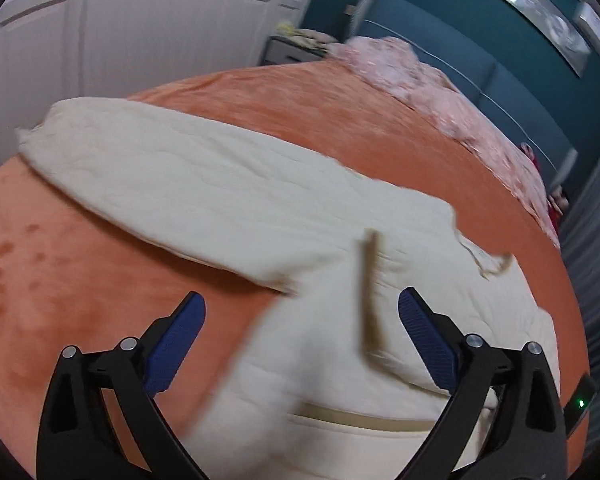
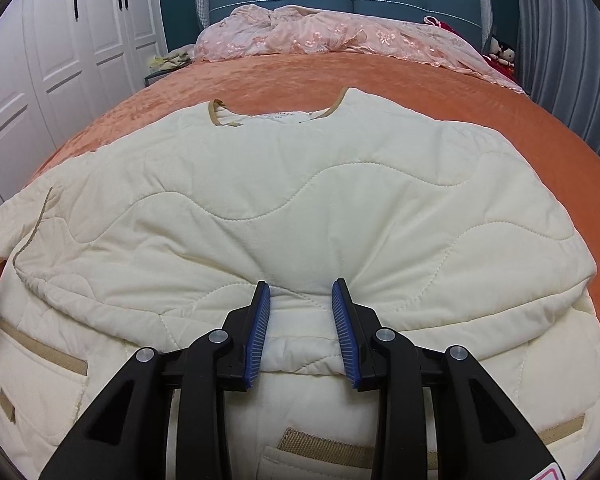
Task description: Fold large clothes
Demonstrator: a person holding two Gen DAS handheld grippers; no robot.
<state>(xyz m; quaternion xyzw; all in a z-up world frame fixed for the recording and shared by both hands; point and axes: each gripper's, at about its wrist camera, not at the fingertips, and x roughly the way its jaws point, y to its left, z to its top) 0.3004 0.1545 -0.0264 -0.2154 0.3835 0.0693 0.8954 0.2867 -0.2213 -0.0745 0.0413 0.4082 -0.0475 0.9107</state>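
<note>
Bed [image 2: 380, 80]: cream quilted jacket [image 2: 284, 184] spread flat, mid-fold. Sleeve [image 1: 148, 168] lies outstretched. Right tongs [image 2: 300, 320] pinch a bunched fold; left tongs [image 1: 300, 336] spread, empty. Next, probably: left takes sleeve, folds inward.

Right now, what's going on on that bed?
A person with two handheld grippers is folding a cream quilted jacket spread on the orange bedspread. The right gripper pinches a bunched fold of the jacket. The left gripper hangs open above it, holding nothing, one sleeve stretched out.
</note>
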